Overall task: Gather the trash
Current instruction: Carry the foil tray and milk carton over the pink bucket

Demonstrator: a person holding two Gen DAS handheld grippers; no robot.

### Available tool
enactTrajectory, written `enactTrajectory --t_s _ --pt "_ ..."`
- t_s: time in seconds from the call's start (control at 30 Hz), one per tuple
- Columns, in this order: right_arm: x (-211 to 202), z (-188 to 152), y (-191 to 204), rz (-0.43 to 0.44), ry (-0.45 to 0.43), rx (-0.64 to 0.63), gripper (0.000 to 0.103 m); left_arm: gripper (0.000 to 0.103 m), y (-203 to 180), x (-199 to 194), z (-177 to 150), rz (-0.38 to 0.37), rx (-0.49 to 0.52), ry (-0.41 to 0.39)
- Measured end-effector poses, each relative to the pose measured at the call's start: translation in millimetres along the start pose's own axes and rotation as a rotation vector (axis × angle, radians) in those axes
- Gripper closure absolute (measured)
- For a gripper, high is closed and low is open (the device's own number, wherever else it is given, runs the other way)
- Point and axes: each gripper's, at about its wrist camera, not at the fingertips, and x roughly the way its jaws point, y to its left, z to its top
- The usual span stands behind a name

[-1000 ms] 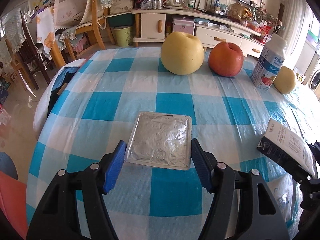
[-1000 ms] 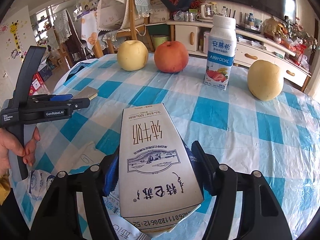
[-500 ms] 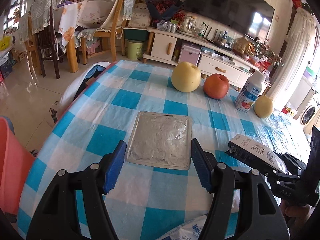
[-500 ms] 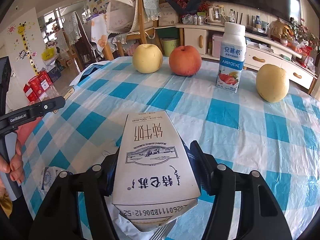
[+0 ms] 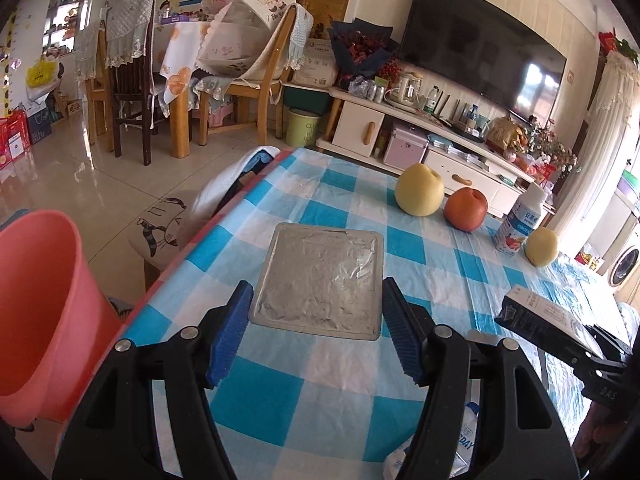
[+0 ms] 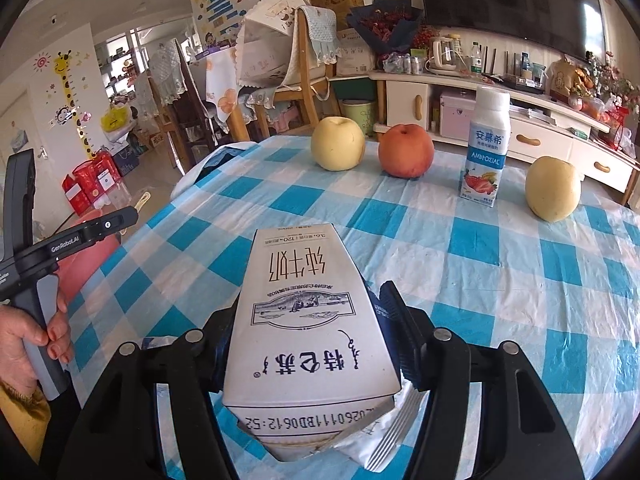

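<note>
A crinkled, square silver foil pouch (image 5: 318, 280) sits flat between the ribbed blue pads of the left tool (image 5: 316, 330), whose jaws stand spread wide to either side of it, above the blue-and-white checked plastic cover of the tabletop (image 5: 344, 184); whether the pads grip the pouch cannot be told. The right tool (image 6: 308, 332) is clamped on a white, boxy paper milk carton (image 6: 306, 316) with printed lettering, held over a crumpled white wrapper (image 6: 384, 436) near the tabletop's edge. A smooth pink plastic bucket (image 5: 36, 304) stands on the floor beside the tabletop. At the far side, two round yellow pears (image 6: 338, 143), a red apple (image 6: 406, 151) and a white yogurt bottle (image 6: 486, 146) stand in a row.
</note>
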Motion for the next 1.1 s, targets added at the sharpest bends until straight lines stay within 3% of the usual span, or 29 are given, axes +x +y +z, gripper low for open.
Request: enactTrajectory --t_s 0.37,0.73,1.1 --pt "2.4 10.3 82.6 0.069 0.006 -0.072 0.04 0.037 55.9 -15.2 18.4 0.108 -0.034 -0.042" --pt "24.7 54.8 211.1 0.209 -0.003 -0.233 0.04 0.037 154.0 -45.3 33.6 0.248 -0.212 -0.06" --pt "72.3 72.3 344.7 0.318 0.057 -0.429 0.04 0.037 244.4 -69.4 23.9 0.337 -0.422 -0.069"
